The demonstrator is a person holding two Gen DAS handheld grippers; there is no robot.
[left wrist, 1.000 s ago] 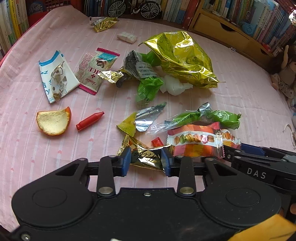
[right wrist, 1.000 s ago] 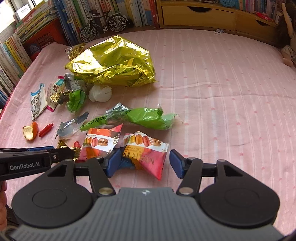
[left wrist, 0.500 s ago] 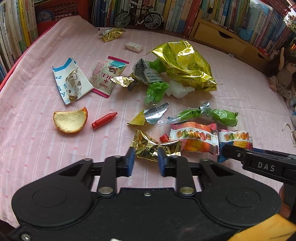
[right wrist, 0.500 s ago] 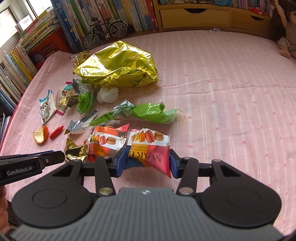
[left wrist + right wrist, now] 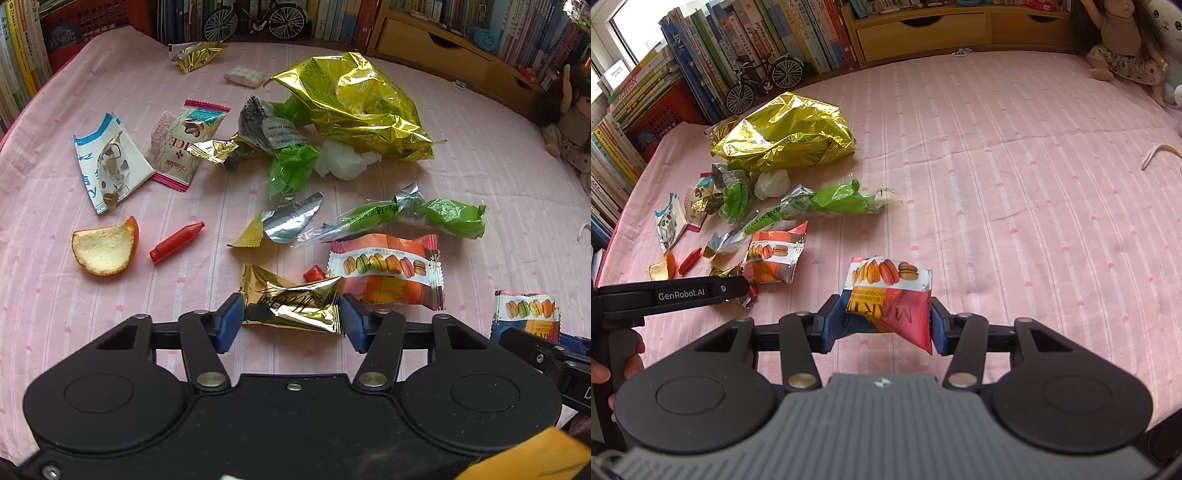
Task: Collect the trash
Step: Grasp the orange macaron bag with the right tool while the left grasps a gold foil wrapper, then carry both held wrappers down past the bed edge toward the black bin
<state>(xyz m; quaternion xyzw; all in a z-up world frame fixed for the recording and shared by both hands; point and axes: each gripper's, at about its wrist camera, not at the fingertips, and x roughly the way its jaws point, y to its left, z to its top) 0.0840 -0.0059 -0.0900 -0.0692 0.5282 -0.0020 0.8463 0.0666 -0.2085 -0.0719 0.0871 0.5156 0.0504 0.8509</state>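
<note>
Right tongs [image 5: 882, 325] pinch a macaron packet [image 5: 890, 295]; left tongs [image 5: 291, 321], opening, straddle a gold wrapper [image 5: 291, 302].

place: home, likely child's bedroom | surface: bed, pink striped sheet [image 5: 1015, 155] | walls: packed bookshelves [image 5: 713, 48], wooden drawer unit [image 5: 923, 29] | extras: doll [image 5: 1123, 48], model bicycle [image 5: 761, 83] | mess: snack wrappers [image 5: 288, 155]

The left gripper [image 5: 291, 320] pointed steeply downward, its jaws having just been opening, a crinkled gold foil wrapper [image 5: 291, 304] between its blue pads. The right gripper [image 5: 884, 325] clamped a red macaron snack packet [image 5: 890, 299].
</note>
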